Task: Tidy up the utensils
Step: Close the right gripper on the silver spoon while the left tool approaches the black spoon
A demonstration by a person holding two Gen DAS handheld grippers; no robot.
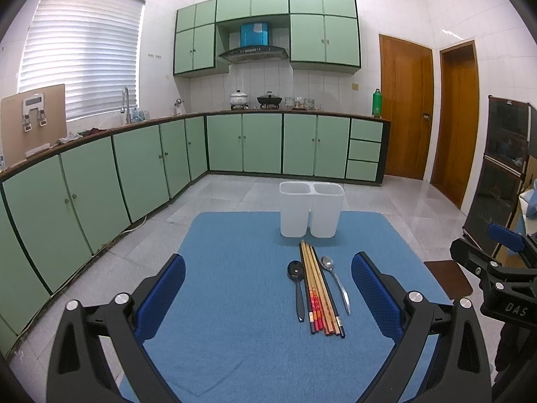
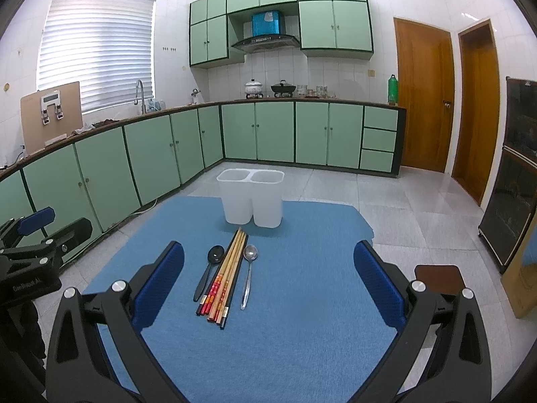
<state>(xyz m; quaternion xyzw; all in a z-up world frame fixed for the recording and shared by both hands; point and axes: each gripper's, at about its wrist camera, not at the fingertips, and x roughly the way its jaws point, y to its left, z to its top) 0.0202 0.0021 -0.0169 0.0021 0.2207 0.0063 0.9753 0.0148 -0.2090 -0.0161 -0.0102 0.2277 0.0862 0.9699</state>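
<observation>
At the bottom of each frame, the left hand-held gripper [image 1: 268,295] and the right hand-held gripper [image 2: 268,282] gape wide and carry nothing, poised low over the blue-covered surface [image 1: 235,352]. Centre frame, a black spoon [image 1: 297,282], a bundle of chopsticks [image 1: 319,288] and a metal spoon [image 1: 335,282] lie side by side, handles toward the cameras, apparently lined up for easy picking. Just beyond them, a white two-compartment holder [image 1: 311,210] stands upright, both wells seemingly empty, likely awaiting sorted utensils.

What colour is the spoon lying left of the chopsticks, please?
The left spoon is black, clearest in the right wrist view.
</observation>
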